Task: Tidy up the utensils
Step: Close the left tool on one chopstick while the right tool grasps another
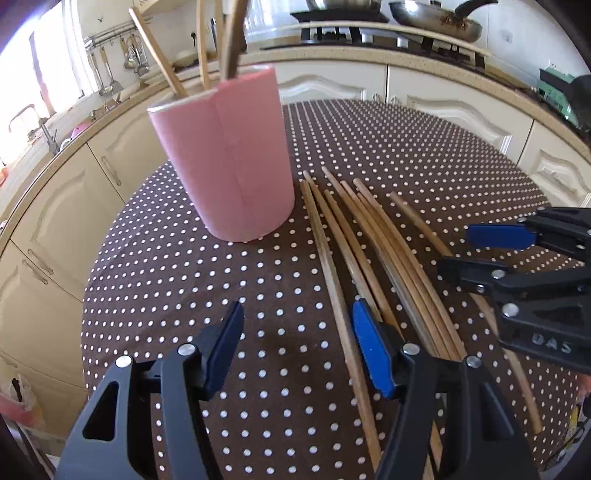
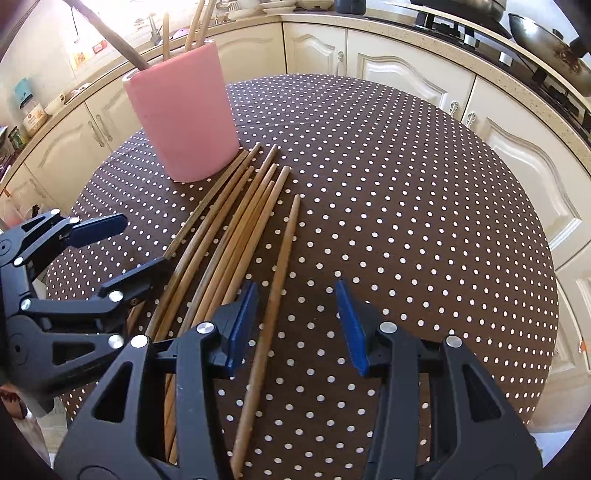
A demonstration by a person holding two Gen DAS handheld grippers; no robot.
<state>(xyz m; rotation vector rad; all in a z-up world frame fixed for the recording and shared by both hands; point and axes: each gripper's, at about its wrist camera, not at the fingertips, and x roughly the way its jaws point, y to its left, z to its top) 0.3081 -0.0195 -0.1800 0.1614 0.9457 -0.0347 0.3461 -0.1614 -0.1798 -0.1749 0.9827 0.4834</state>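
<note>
A pink holder stands on the polka-dot table with several wooden sticks in it; it also shows in the right wrist view. Several wooden chopsticks lie side by side to its right, also seen in the right wrist view. One chopstick lies apart, between the right gripper's fingers. My left gripper is open and empty above the table, its right finger over the bundle. My right gripper is open, straddling the single chopstick without touching it. Each gripper shows in the other's view: the right, the left.
The round table has a brown cloth with white dots. Cream kitchen cabinets and a counter curve around behind it. A stove with pans sits at the back. Hanging utensils and a tap are at the left.
</note>
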